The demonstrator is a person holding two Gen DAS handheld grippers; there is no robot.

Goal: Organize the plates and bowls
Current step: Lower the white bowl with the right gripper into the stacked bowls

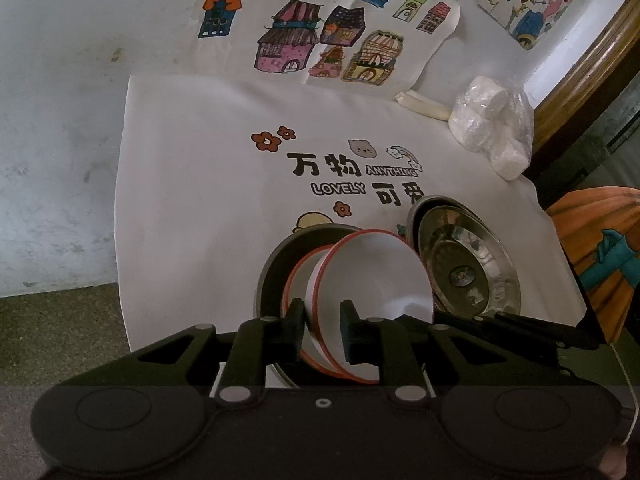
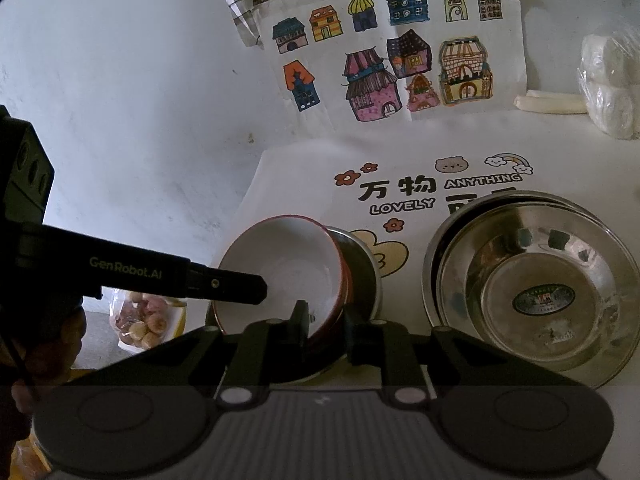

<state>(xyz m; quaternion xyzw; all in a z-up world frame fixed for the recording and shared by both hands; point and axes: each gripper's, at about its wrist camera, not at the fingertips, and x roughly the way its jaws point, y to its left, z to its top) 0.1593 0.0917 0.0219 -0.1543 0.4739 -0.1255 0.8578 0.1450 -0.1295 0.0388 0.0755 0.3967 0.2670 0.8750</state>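
The red-rimmed white bowl [image 1: 372,280] sits tilted inside a second, similar bowl [image 1: 304,280], and both rest on a dark plate [image 1: 276,264] near the front edge of the desk [image 1: 192,200], which is covered by a printed white cloth. Beside them, toward the desk's right edge, a steel basin [image 2: 536,288] sits nested in a larger steel pan [image 2: 436,248].

The left gripper [image 1: 322,332] has its fingers clamped across the near rim of the tilted bowl, one finger inside and one outside. The right gripper [image 2: 326,332] straddles the rim at another point; its fingers appear closed on the wall, but contact is not fully visible.

Handling judgement: the bowls look rigid, glazed and smooth, hence slippery and prone to chipping. The weight is probably moderate. Grip the rim wall squarely, with the fingers seated deep. The steel basin should be light, stiff and dent-tolerant, though noisy, and its thin lip is the natural hold. Nested pieces may lift together or stick.
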